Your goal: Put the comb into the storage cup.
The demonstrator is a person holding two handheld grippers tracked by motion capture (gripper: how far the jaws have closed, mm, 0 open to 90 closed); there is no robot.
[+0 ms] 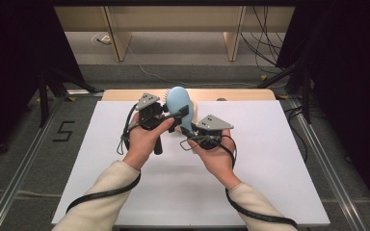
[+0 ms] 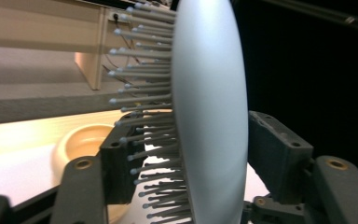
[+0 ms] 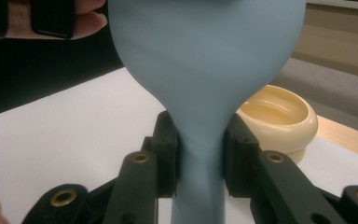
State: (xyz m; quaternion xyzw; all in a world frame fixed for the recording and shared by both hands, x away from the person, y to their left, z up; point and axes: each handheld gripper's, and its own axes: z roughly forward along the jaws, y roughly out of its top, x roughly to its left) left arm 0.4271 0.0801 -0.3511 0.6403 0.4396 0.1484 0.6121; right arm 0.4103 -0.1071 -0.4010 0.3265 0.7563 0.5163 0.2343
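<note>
A light blue hairbrush (image 1: pixel 178 100) is held upright above the white mat by both grippers. My right gripper (image 1: pixel 189 137) is shut on its narrow neck, and the right gripper view shows the jaws (image 3: pixel 200 154) pinching the neck just under the smooth back of the brush (image 3: pixel 205 56). My left gripper (image 1: pixel 179 117) comes in from the left and straddles the head. In the left gripper view (image 2: pixel 191 154), one jaw sits against the bristle tips and the other against the back of the brush (image 2: pixel 209 116). A hand holds each gripper.
A cream bowl (image 1: pixel 195 106) stands on the mat just behind the brush, also visible as a bowl (image 2: pixel 81 142) and bowl (image 3: pixel 279 116) in the gripper views. The white mat (image 1: pixel 270 168) covers a wooden table (image 1: pixel 241 95). Cables trail from both grippers.
</note>
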